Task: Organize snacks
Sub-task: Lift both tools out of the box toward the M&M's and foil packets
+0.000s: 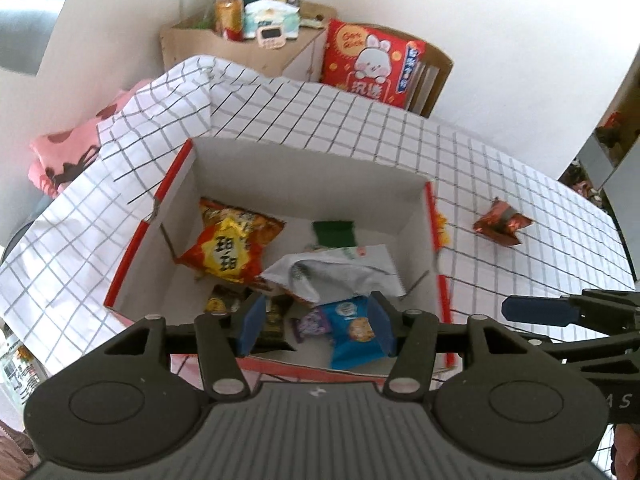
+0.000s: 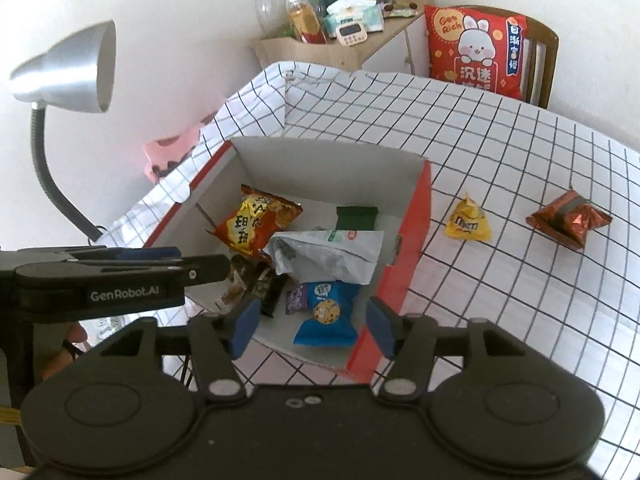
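Observation:
A red-sided cardboard box point(image 1: 296, 168) point(image 2: 416, 216) sits on the checked tablecloth and holds several snacks: an orange chip bag point(image 1: 228, 248) point(image 2: 256, 224), a silver pouch point(image 1: 332, 272) point(image 2: 328, 256), a blue cookie pack point(image 1: 354, 332) point(image 2: 328, 316), a green pack point(image 1: 334, 232) and small dark packs. My left gripper point(image 1: 316, 328) is open and empty above the box's near edge. My right gripper point(image 2: 312, 324) is open and empty, also over the box's near side. A yellow M&M's bag point(image 2: 468, 220) and a brown foil pack point(image 2: 568, 220) point(image 1: 502, 224) lie on the cloth right of the box.
A silver desk lamp point(image 2: 68, 68) stands at the left. A wooden shelf point(image 2: 332, 48) with bottles and clutter and a chair with a red rabbit cushion point(image 2: 476, 48) are behind the table. A pink cloth point(image 1: 60, 152) lies at the table's left edge.

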The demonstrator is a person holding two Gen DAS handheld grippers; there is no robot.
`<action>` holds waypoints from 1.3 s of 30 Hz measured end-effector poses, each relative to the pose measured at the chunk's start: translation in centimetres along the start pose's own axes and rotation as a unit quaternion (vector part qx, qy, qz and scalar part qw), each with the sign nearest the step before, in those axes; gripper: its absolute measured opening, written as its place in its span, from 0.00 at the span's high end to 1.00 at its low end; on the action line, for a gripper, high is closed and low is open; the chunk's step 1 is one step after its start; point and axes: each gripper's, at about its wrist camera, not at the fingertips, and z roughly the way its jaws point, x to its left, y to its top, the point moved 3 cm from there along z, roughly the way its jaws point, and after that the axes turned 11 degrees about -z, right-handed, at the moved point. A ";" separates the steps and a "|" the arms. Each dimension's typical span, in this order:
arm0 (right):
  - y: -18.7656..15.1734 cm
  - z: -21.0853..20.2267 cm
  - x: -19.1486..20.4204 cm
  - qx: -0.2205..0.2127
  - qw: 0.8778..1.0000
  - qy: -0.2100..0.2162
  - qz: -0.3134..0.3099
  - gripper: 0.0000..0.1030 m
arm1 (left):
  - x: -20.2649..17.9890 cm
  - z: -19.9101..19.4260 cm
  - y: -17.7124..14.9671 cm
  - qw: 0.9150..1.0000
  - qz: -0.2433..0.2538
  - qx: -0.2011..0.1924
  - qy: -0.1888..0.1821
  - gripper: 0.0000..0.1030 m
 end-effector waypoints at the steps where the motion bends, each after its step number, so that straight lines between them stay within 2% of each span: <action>1: -0.1 -0.6 -0.3 -0.005 1.000 -0.001 0.001 0.37 | -0.5 -0.3 -0.1 1.000 0.003 -0.005 -0.002 0.46; 10: -1.6 -5.0 -3.5 -0.045 0.999 -0.013 0.012 0.23 | -5.2 -1.9 -1.3 0.999 0.021 -0.018 -0.033 0.40; 14: -2.5 -6.5 -5.6 -0.052 0.998 -0.023 0.025 0.19 | -7.7 -1.8 -1.8 0.998 0.026 -0.017 -0.049 0.39; 18: -3.4 -7.6 -7.8 -0.053 0.997 -0.039 0.033 0.17 | -10.6 -1.7 -2.3 0.997 0.042 -0.041 -0.054 0.39; 21: -3.9 -8.2 -9.8 -0.054 0.996 -0.056 0.038 0.12 | -12.6 -1.4 -2.3 0.996 0.045 -0.057 -0.059 0.29; 24: -4.1 -8.8 -11.8 -0.058 0.995 -0.072 0.045 0.06 | -14.4 -0.5 -2.0 0.995 0.047 -0.058 -0.063 0.29; 28: -4.0 -8.8 -14.8 -0.054 0.993 -0.092 0.041 0.02 | -16.5 1.5 -1.7 0.996 0.041 -0.055 -0.052 0.26; 32: -3.6 -8.0 -17.8 -0.045 0.993 -0.108 0.033 0.01 | -17.6 4.3 -0.6 0.999 0.002 -0.031 -0.042 0.25; 39: -1.8 -6.3 -22.8 -0.041 0.989 -0.122 0.067 0.01 | -18.4 9.3 1.2 0.998 -0.052 -0.022 0.005 0.25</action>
